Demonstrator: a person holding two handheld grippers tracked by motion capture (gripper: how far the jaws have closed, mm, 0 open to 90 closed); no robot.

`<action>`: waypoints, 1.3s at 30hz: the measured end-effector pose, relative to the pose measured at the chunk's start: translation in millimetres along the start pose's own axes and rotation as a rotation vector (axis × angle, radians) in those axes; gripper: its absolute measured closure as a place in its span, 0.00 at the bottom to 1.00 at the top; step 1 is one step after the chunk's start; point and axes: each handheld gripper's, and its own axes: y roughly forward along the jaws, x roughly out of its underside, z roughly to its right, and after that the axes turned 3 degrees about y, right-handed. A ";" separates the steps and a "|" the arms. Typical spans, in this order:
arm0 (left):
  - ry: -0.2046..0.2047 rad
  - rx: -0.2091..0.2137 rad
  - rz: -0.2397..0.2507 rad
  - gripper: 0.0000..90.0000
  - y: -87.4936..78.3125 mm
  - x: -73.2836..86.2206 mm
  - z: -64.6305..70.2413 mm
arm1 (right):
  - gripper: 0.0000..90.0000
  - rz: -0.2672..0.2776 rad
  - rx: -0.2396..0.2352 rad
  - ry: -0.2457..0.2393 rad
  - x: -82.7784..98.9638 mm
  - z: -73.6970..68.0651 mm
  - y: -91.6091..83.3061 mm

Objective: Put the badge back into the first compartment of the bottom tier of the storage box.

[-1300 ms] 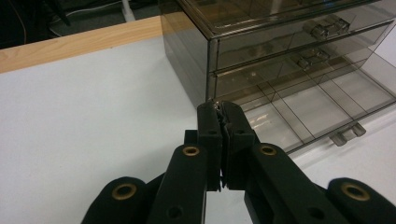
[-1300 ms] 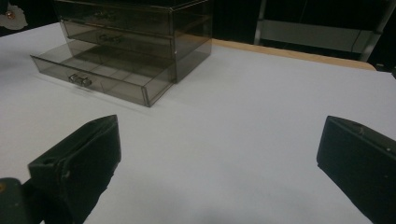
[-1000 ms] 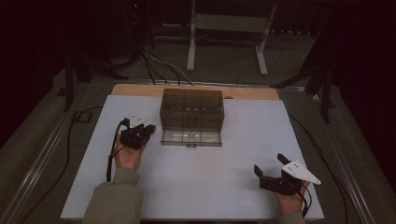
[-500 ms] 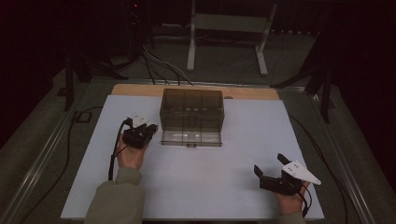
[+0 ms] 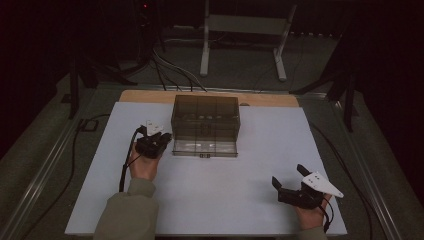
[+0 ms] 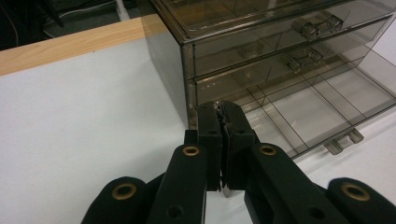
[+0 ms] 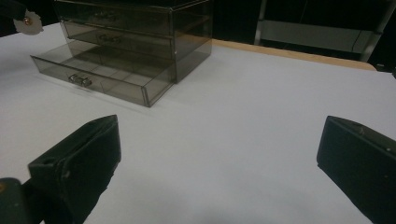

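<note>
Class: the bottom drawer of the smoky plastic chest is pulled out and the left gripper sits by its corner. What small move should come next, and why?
Probably push the bottom drawer in: the left gripper, shut, sits at its front corner, while the right gripper is open, far off.

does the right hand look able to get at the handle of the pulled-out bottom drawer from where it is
Probably yes. The right tongs stand open, holding nothing, and bare table lies between them and the bottom drawer's handle. The left tongs, shut, sit at the drawer unit's far side, off that path.
</note>
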 end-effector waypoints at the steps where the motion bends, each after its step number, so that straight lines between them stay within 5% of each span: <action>1: 0.000 0.000 -0.001 0.99 0.7 -0.1 0.5 | 0.00 0.000 0.000 0.000 0.0 0.0 0.0; 17: 0.009 0.026 -0.023 0.99 14.0 -0.1 10.8 | 0.00 0.001 -0.002 -0.002 0.1 0.6 -0.2; 39: 0.033 0.027 -0.127 0.98 43.5 10.7 21.3 | 0.00 0.001 0.000 0.005 0.2 1.2 -0.6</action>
